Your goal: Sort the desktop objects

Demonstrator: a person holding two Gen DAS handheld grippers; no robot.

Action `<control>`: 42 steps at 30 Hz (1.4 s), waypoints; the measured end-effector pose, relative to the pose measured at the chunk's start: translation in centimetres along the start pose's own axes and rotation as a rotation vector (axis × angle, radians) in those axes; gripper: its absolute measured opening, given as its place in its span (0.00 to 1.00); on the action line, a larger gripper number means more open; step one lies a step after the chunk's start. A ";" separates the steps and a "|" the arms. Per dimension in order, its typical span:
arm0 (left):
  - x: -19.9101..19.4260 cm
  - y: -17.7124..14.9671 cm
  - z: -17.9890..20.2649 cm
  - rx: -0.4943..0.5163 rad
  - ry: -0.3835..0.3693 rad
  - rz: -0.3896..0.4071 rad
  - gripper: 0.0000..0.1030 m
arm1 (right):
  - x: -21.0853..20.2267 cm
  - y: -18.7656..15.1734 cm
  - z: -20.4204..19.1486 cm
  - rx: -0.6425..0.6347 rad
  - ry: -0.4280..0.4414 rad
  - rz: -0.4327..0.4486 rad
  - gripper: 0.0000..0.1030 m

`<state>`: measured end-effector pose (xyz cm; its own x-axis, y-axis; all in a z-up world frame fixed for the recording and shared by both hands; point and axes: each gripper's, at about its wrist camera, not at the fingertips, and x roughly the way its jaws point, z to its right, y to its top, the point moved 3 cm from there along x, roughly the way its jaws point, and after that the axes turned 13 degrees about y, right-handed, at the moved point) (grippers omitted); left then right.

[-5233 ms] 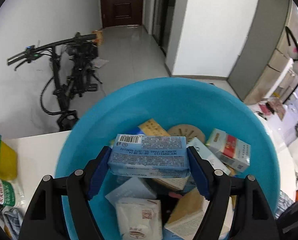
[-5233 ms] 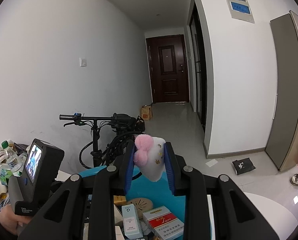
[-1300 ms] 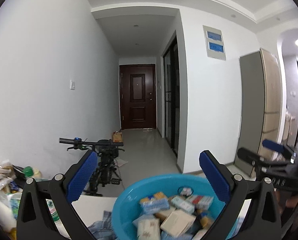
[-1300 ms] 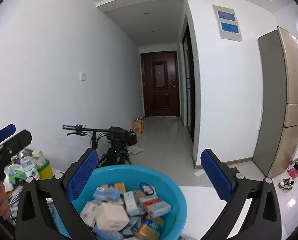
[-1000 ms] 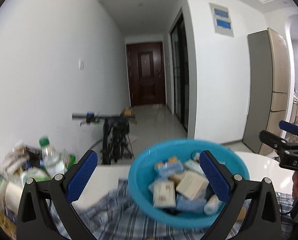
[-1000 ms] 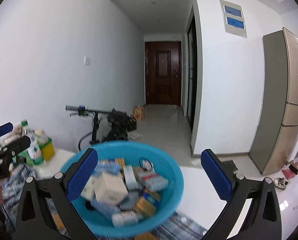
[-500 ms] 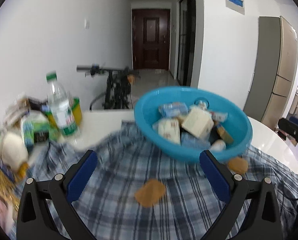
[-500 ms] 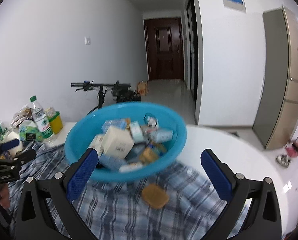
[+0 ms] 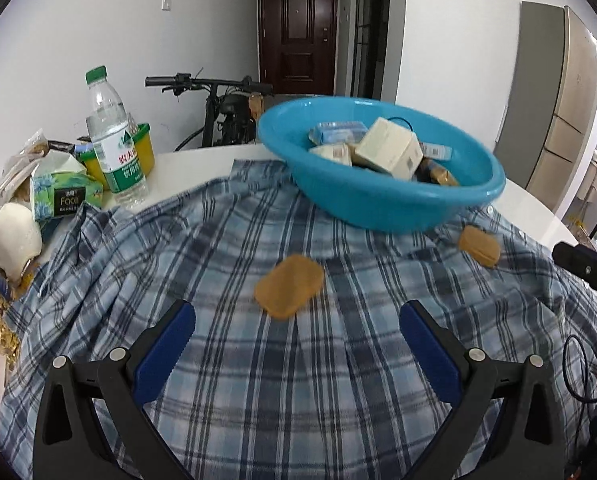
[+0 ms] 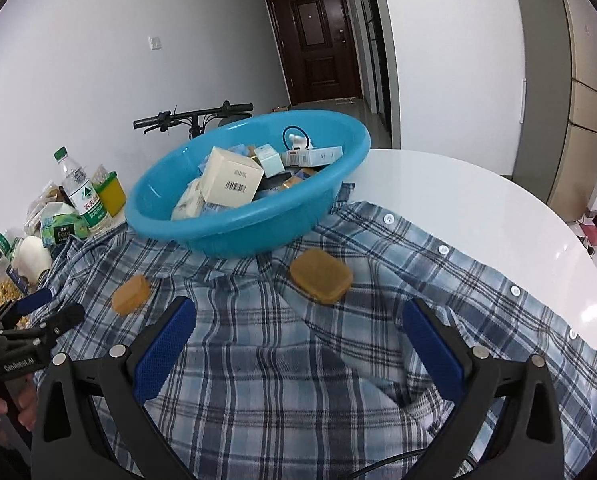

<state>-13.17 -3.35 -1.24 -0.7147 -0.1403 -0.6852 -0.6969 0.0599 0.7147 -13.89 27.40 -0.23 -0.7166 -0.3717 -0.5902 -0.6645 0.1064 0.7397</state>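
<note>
Our left tool [image 9: 296, 344] wide apart, holds nothing. Our right tool [image 10: 298, 344] same.

Ahead on plaid shirt [image 9: 226, 360] over table [image 10: 450, 188]: two tan soap bars, left soap bar [image 9: 289, 290] and right soap bar [image 10: 321, 275]. We think small, hard, light, maybe slippery; pinch long flat sides.

Blue basin [image 10: 234, 228] behind, full of boxes.

Five seconds ago we held blue pack and plush toy; both now let go. Tools lower now, pulled back from basin.
</note>
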 end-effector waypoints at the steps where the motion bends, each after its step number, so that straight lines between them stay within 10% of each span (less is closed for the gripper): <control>1: 0.1 -0.2 -0.1 -0.004 -0.004 -0.004 1.00 | 0.0 0.0 -0.1 -0.001 0.001 -0.002 1.00; 16: 6.1 1.6 -0.1 0.005 0.060 0.002 1.00 | 1.0 -1.3 1.1 0.053 0.001 -0.030 1.00; 26: 10.7 1.5 1.3 0.123 -0.058 -0.072 1.00 | 1.9 -1.7 2.5 0.101 0.007 -0.056 1.00; 28: 10.8 1.3 1.1 0.095 -0.082 -0.076 0.90 | 2.2 -1.8 2.5 0.103 0.007 -0.064 1.00; 30: 11.1 1.1 1.1 0.096 -0.084 -0.101 0.59 | 2.4 -1.9 2.6 0.106 0.009 -0.071 1.00; 42: 9.4 0.2 1.8 0.058 -0.138 -0.110 0.59 | 3.3 -2.0 3.0 0.113 -0.017 -0.104 1.00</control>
<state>-20.19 -2.85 -7.78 -0.6330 -0.0127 -0.7741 -0.7704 0.1086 0.6282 -15.61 28.73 -4.63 -0.6456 -0.3702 -0.6680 -0.7542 0.1717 0.6338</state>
